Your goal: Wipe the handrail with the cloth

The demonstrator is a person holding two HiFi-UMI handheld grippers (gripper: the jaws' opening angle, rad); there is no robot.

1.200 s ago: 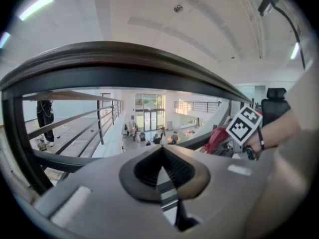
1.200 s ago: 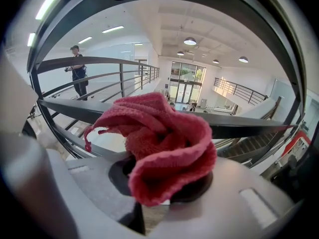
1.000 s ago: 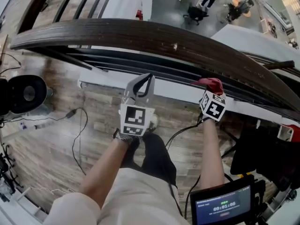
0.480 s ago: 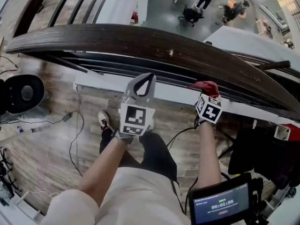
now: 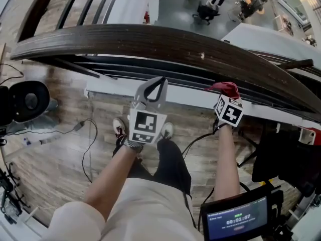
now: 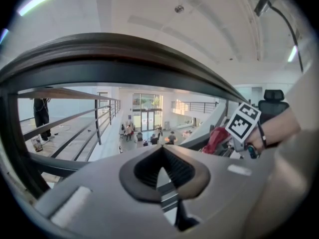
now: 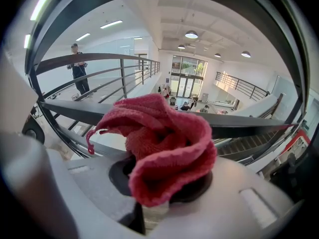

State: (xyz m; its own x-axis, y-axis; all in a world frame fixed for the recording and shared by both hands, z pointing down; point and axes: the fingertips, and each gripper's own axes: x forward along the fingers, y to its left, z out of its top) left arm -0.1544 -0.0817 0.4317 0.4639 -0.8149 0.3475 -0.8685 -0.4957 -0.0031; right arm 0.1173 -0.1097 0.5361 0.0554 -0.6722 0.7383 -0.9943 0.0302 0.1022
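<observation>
Head view, one cloth (image 5: pixel 226 89), one handrail (image 5: pixel 150 38)

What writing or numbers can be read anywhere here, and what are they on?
"00:01:07": on the small screen at the bottom right of the head view.
The smaller lines on that screen: too blurred to read.
The two patterned cubes: black-and-white squares only, no letters.

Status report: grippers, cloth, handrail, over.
Left gripper shut, empty. Right gripper shut on red cloth. Cloth below handrail, not on it yet. Lower bars just ahead of cloth.
</observation>
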